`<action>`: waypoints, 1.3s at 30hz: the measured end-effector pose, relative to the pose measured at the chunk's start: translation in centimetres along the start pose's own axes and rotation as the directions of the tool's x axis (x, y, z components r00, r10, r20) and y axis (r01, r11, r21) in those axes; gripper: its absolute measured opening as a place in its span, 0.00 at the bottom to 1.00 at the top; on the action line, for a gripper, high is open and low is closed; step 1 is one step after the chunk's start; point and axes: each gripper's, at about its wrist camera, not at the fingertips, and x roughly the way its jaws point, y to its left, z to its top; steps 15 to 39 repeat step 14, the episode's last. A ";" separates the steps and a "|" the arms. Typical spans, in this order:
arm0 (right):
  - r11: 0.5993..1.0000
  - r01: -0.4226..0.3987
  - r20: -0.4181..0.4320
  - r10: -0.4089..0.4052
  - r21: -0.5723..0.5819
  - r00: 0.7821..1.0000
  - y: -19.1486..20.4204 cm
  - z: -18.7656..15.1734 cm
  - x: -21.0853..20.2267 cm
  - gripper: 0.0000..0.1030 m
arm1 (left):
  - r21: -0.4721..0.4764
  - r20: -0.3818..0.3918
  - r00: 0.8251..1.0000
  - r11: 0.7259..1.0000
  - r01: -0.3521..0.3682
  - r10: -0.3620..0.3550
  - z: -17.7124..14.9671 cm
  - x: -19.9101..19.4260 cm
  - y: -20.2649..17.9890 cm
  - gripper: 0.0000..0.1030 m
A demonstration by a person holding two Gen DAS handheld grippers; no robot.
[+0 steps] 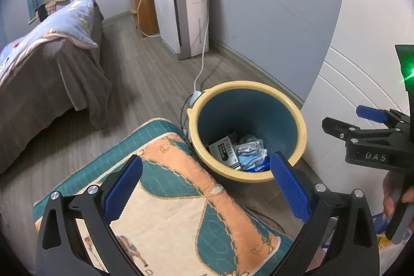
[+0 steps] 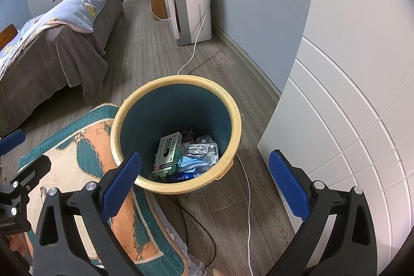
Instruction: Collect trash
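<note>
Now | both fingers empty, apart | trash (image 2: 186, 157) in bin (image 2: 233, 105), beyond right fingers (image 2: 121, 180)

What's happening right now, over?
Left gripper and right gripper open, empty. Bin on floor holds box, wrappers. White cable runs beside bin; nothing blocking.

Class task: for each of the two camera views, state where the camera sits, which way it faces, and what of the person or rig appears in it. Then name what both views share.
Left wrist: sits on the left claw, facing down across the patterned mat to the trash bucket; the right claw and a hand show.
Right wrist: sits on the right claw, looking into the trash bucket; the left claw shows at its left edge.
Shared: bucket, mat, bed, both claws open.
</note>
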 end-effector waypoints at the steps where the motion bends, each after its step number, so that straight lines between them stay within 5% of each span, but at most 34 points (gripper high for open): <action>1: 1.000 0.001 -0.001 -0.001 0.002 1.000 0.0 0.0 0.0 0.94 | 0.003 0.001 1.000 1.000 0.000 0.000 0.0 0.0 0.0 0.95; 39: 0.997 0.029 -0.048 -0.025 0.072 0.999 0.0 -0.2 0.4 0.94 | -0.003 0.018 1.000 1.000 -0.014 0.014 -0.6 -3.0 0.7 0.95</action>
